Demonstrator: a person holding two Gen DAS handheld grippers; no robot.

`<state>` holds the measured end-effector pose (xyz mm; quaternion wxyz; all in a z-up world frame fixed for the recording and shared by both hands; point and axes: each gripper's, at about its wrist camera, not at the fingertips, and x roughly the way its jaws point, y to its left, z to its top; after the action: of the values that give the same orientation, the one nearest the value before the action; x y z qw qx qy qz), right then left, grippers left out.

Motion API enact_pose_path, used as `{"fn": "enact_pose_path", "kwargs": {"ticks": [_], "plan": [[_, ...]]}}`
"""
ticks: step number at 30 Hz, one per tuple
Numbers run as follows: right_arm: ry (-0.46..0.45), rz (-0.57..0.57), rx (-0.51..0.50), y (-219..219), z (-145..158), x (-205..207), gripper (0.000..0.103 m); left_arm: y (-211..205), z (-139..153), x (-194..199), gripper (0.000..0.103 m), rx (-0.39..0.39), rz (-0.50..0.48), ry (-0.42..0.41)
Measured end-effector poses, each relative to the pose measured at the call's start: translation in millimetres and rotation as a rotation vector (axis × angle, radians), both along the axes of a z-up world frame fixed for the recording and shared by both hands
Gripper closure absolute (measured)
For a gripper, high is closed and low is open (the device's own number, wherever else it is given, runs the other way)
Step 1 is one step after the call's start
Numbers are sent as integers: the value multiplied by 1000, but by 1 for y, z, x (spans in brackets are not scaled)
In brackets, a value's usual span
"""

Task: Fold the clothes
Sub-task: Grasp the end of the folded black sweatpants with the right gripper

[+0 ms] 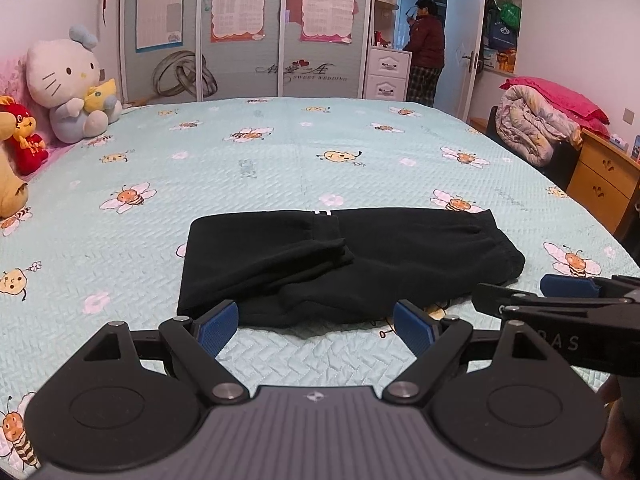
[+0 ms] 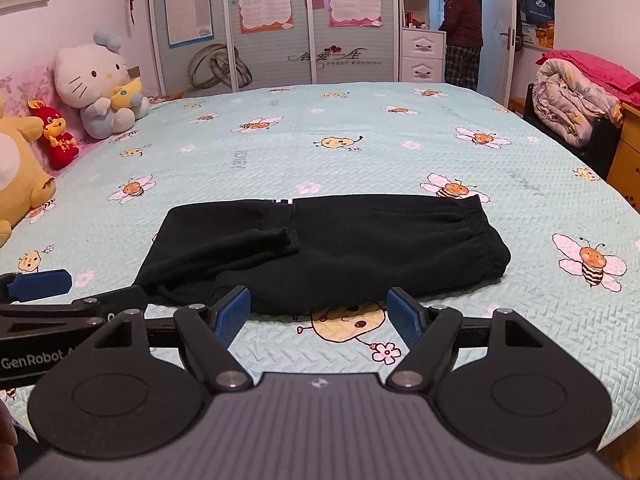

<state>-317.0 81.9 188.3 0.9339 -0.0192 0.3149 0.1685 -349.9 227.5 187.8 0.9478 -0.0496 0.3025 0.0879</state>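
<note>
Left wrist view shows folded black fleece trousers (image 1: 340, 264) on the bee-print quilted bedspread (image 1: 280, 152), with left gripper (image 1: 316, 326) and right gripper (image 2: 318, 314) both gaping, empty.

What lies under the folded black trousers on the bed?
The folded black trousers rest on the pale green bee-print quilt. A yellow cartoon print pokes out at the near edge; its upper part is covered.
</note>
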Motion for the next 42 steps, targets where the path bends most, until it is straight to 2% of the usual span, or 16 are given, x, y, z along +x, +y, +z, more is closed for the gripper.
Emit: {"fn": "enact_pose_path", "kwargs": {"ticks": [10, 16, 18, 21, 22, 25, 27, 28, 32, 36, 38, 42], "plan": [[54, 4, -9, 2, -28, 18, 28, 14, -36, 21, 15, -31, 24, 77], [143, -1, -7, 2, -69, 43, 28, 37, -69, 38, 15, -61, 71, 145], [174, 3, 35, -6, -82, 54, 28, 47, -76, 42, 15, -69, 96, 155], [243, -31, 183, -37, -106, 80, 28, 65, -85, 46, 15, -84, 137, 166], [274, -59, 265, -53, -115, 91, 28, 71, -88, 46, 15, -97, 149, 167], [336, -166, 615, -117, -145, 124, 28, 84, -92, 49, 15, -113, 177, 168], [349, -245, 789, -155, -165, 144, 28, 87, -93, 52, 15, -110, 185, 167], [347, -280, 837, -169, -173, 153, 28, 87, -94, 54, 15, -108, 185, 167], [328, -364, 976, -207, -200, 184, 28, 85, -97, 61, 15, -106, 176, 174], [317, -390, 1086, -220, -222, 213, 28, 77, -100, 67, 15, -86, 153, 191], [308, -400, 1073, -218, -222, 225, 28, 73, -101, 70, 15, -77, 146, 200], [300, -427, 974, -209, -211, 248, 27, 67, -104, 74, 15, -71, 132, 215]]}}
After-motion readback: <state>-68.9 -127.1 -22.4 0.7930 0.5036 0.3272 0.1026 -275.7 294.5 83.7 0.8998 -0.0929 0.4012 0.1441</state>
